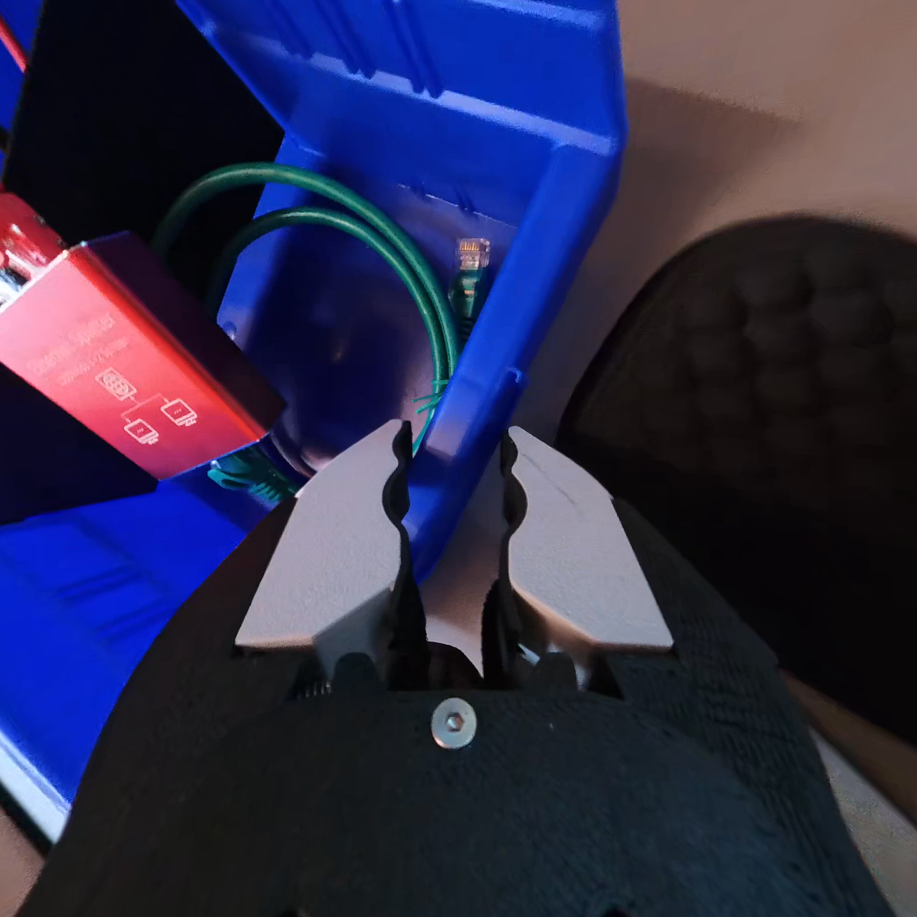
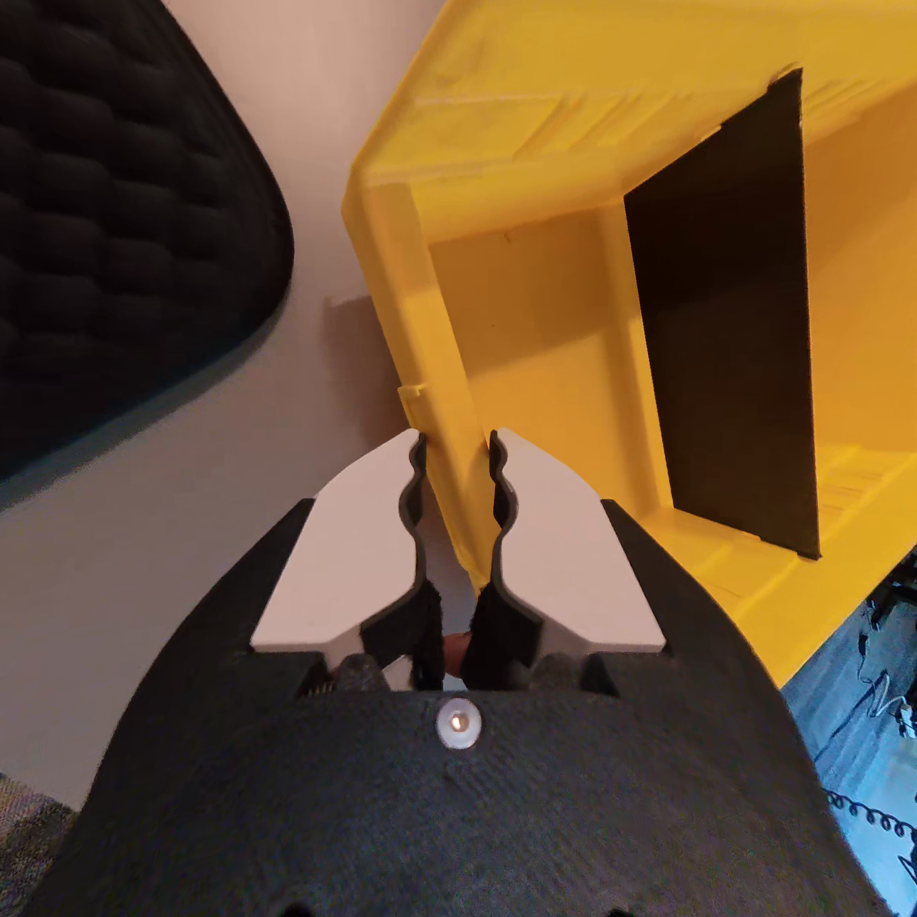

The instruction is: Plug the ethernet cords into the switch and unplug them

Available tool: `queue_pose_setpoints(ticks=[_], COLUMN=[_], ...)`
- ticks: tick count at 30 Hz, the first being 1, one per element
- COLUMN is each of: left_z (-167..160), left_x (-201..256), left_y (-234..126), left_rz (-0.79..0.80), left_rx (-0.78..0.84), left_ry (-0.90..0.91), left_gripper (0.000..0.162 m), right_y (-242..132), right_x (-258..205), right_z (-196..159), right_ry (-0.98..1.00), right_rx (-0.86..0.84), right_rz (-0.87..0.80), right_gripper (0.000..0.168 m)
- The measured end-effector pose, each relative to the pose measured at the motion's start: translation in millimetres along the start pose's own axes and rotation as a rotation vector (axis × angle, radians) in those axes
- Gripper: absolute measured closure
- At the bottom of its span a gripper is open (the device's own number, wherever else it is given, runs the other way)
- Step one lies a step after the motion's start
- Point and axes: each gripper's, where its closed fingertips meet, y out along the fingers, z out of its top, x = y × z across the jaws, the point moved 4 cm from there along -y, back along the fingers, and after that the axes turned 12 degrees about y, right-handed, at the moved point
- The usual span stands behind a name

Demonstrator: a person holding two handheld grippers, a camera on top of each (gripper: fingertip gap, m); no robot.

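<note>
1. Blue bin wall clamped between the fingers of the left gripper
2. Red switch inside the blue bin, beside the coiled green ethernet cord
3. Yellow bin wall pinched by the closed right gripper

Left wrist view: bin on table, divider at its back left. Switch in bin, left side. Cord coiled in bin right of switch, one plug against right wall, other plug under switch's near end. Left gripper straddles bin's right wall at near corner. Cushion right of bin.

Right wrist view: second bin on table, divider inside. Right gripper astride its left wall. Cushion left.
</note>
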Motion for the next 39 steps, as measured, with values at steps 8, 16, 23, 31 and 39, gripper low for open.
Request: queue_pose_setpoints(ticks=[8, 16, 23, 31, 39], left_z=[-83, -139, -156, -138, -118], left_x=[2, 25, 46, 51, -10], left_y=[-41, -79, -97, -128, -166], left_rz=[0.009, 0.010, 0.019, 0.009, 0.205], left_rx=[-0.035, -0.063, -0.081, 0.082, 0.221], left_ry=[-0.032, -0.008, -0.046, -0.276, -0.518], left_gripper=[0.125, 0.127, 0.126, 0.103, 0.084], right_y=[-13, -25, -31, -77, -106], right_x=[6, 3, 2, -5, -47], right_z=[-27, -47, -56, -15, 45], right_ry=[-0.040, -0.090, -0.096, 0.078, 0.014], right_rx=[0.020, 0.015, -0.001, 0.384, 0.738], right_rz=[-0.011, -0.029, -0.070, -0.074, 0.027], right_gripper=[0.143, 0.143, 0.143, 0.127, 0.122])
